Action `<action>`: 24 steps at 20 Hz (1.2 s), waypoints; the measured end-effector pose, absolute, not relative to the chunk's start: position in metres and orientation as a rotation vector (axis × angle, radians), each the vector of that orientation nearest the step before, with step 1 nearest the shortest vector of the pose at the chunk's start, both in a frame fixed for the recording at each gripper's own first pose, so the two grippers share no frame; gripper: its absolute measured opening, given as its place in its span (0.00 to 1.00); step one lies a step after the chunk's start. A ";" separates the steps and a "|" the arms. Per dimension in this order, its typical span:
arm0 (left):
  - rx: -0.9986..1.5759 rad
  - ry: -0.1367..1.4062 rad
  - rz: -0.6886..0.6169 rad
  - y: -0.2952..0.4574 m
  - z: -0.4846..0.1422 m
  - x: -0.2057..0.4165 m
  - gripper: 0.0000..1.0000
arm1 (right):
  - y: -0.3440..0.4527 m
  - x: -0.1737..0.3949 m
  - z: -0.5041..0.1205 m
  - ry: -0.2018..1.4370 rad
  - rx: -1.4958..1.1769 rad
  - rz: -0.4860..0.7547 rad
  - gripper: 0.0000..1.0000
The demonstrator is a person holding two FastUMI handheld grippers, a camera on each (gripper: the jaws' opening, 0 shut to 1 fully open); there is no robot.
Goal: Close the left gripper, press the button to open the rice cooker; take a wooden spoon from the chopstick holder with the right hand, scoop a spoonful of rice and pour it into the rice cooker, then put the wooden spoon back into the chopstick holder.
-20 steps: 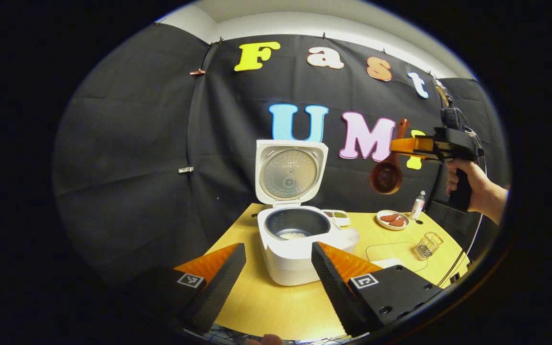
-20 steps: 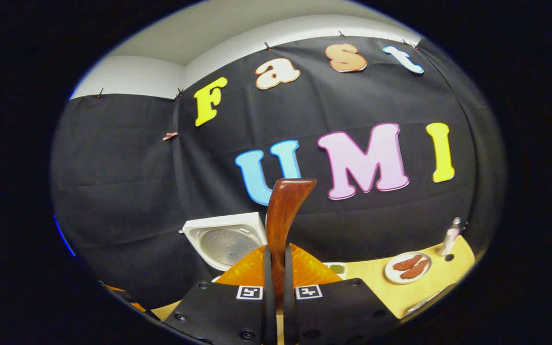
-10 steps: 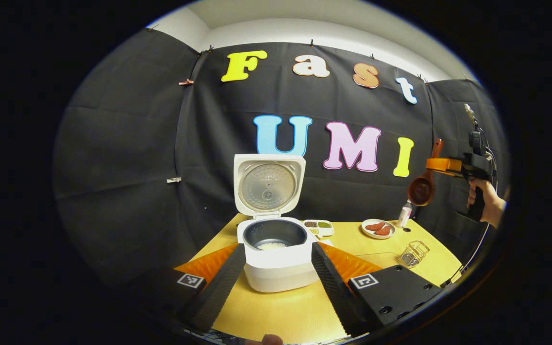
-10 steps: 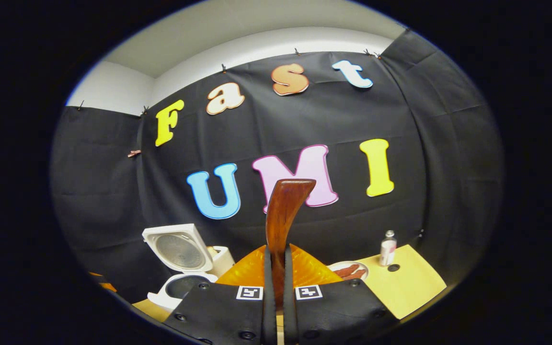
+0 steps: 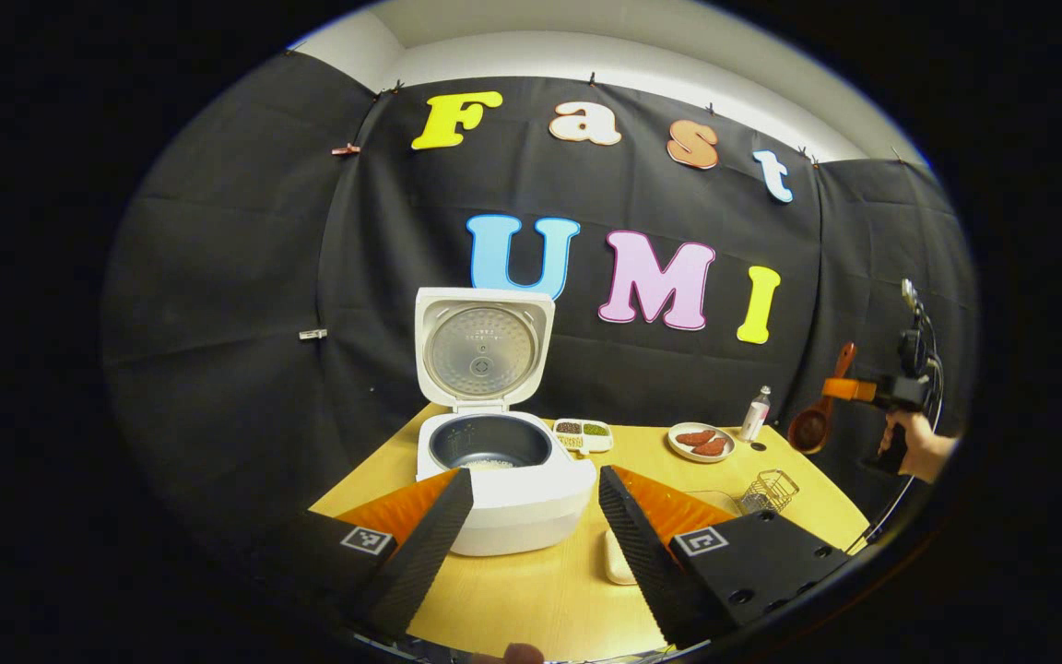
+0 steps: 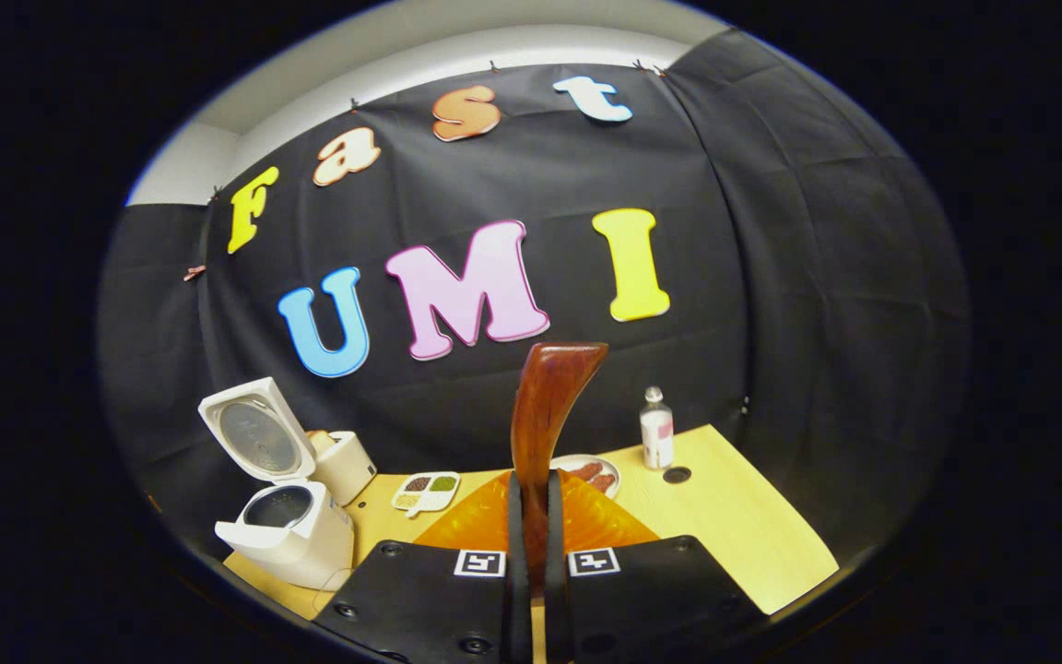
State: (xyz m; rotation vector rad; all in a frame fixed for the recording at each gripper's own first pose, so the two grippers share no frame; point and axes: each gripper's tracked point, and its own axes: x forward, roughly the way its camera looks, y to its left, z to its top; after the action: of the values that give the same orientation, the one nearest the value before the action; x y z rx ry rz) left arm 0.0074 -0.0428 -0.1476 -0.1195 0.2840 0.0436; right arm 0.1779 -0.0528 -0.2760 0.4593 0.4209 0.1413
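The white rice cooker (image 5: 503, 484) stands open on the yellow table, lid (image 5: 483, 349) upright, with a little rice in its dark pot. My left gripper (image 5: 536, 477) is open in front of it, holding nothing. At the far right of the left gripper view, the right gripper (image 5: 840, 389) is held by a hand (image 5: 920, 449), shut on the wooden spoon (image 5: 815, 422), whose bowl hangs down above the table's right edge. The wire chopstick holder (image 5: 768, 490) stands below and to the left of it. In the right gripper view, the right gripper (image 6: 531, 493) clamps the spoon handle (image 6: 545, 410); the cooker (image 6: 287, 527) is at lower left.
Behind the cooker lie a divided dish of grains (image 5: 583, 433), a plate of sausages (image 5: 701, 441) and a small bottle (image 5: 756, 412). A pale cream container (image 5: 617, 559) sits by my left gripper's right finger. Another cream box (image 6: 347, 463) stands behind the cooker. Black cloth walls the booth.
The right gripper has carried the spoon to the right and downward, away from the cooker toward the table's right edge. The left gripper has drawn back a little, still open.
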 end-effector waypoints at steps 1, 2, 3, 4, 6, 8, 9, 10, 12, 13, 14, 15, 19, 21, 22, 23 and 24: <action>-0.119 0.288 0.051 -0.043 -0.149 0.006 0.95 | -0.056 0.176 -0.293 0.441 0.462 0.127 0.10; -0.118 0.294 0.062 -0.041 -0.149 0.005 0.95 | -0.060 0.178 -0.308 0.456 0.467 0.110 0.10; -0.113 0.303 0.076 -0.039 -0.151 0.005 0.95 | -0.062 0.180 -0.324 0.474 0.476 0.089 0.10; -0.107 0.309 0.091 -0.035 -0.151 0.004 0.95 | -0.063 0.183 -0.341 0.497 0.481 0.073 0.10; -0.106 0.307 0.115 -0.030 -0.148 0.002 0.95 | -0.059 0.183 -0.372 0.546 0.490 0.054 0.10; -0.104 0.313 0.135 -0.026 -0.149 0.000 0.95 | -0.052 0.181 -0.392 0.582 0.509 0.046 0.10; -0.103 0.320 0.143 -0.023 -0.151 0.000 0.95 | -0.050 0.178 -0.402 0.595 0.514 0.040 0.10; -0.104 0.328 0.148 -0.022 -0.153 -0.001 0.95 | -0.049 0.178 -0.411 0.604 0.512 0.026 0.11; -0.101 0.335 0.156 -0.020 -0.152 -0.003 0.95 | -0.047 0.176 -0.424 0.618 0.519 0.003 0.10; -0.097 0.334 0.162 -0.017 -0.150 -0.005 0.95 | -0.046 0.175 -0.431 0.629 0.531 -0.011 0.11; -0.092 0.331 0.168 -0.014 -0.148 -0.007 0.95 | -0.047 0.174 -0.437 0.641 0.547 -0.029 0.12; -0.087 0.332 0.173 -0.011 -0.148 -0.008 0.95 | -0.049 0.171 -0.443 0.653 0.566 -0.051 0.13; -0.069 0.337 0.174 -0.003 -0.144 -0.014 0.95 | -0.055 0.160 -0.452 0.681 0.639 -0.116 0.16; -0.065 0.339 0.166 -0.001 -0.142 -0.016 0.95 | -0.066 0.160 -0.449 0.675 0.647 -0.147 0.27; -0.065 0.336 0.160 -0.001 -0.139 -0.015 0.95 | -0.070 0.160 -0.447 0.671 0.649 -0.157 0.32; -0.067 0.332 0.151 -0.001 -0.136 -0.014 0.95 | -0.074 0.158 -0.443 0.668 0.652 -0.163 0.37; -0.068 0.329 0.140 -0.002 -0.134 -0.012 0.95 | -0.075 0.156 -0.440 0.663 0.659 -0.163 0.41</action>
State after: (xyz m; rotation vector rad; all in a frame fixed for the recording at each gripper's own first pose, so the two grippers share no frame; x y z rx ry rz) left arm -0.0120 -0.0023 -0.1335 -0.0676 0.3289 0.1401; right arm 0.1556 -0.0755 -0.4397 0.6585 0.6634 -0.1634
